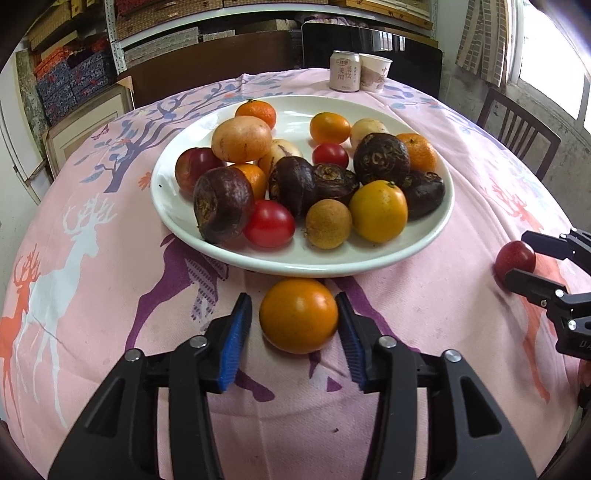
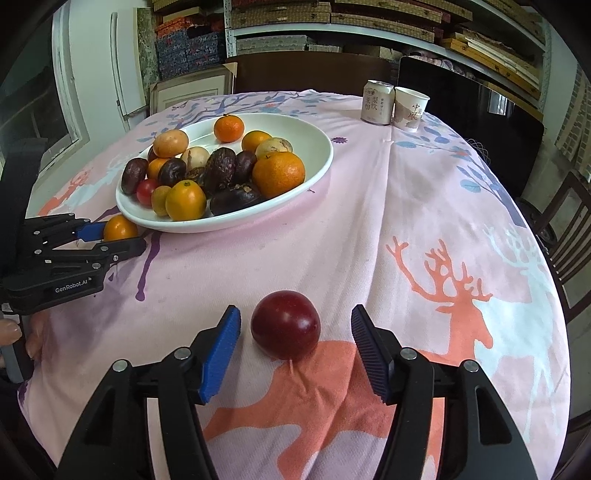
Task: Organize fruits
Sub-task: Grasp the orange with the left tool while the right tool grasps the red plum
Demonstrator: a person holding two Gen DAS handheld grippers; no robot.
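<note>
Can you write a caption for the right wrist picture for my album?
Open right tool around a red plum on the deer tablecloth.

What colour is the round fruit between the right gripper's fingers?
The fruit is dark red, shiny. It shows best in the right wrist view.

Home dining room: clothed table (image 1: 110,229), chairs (image 1: 517,136), box-crammed shelves (image 2: 332,22).

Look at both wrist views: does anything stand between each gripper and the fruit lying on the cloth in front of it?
Nothing visible does. The round orange fruit lies on the pink deer-print tablecloth between the open jaws of the left gripper; the dark red plum lies likewise within the right gripper. Small gaps show beside each fruit.
</note>
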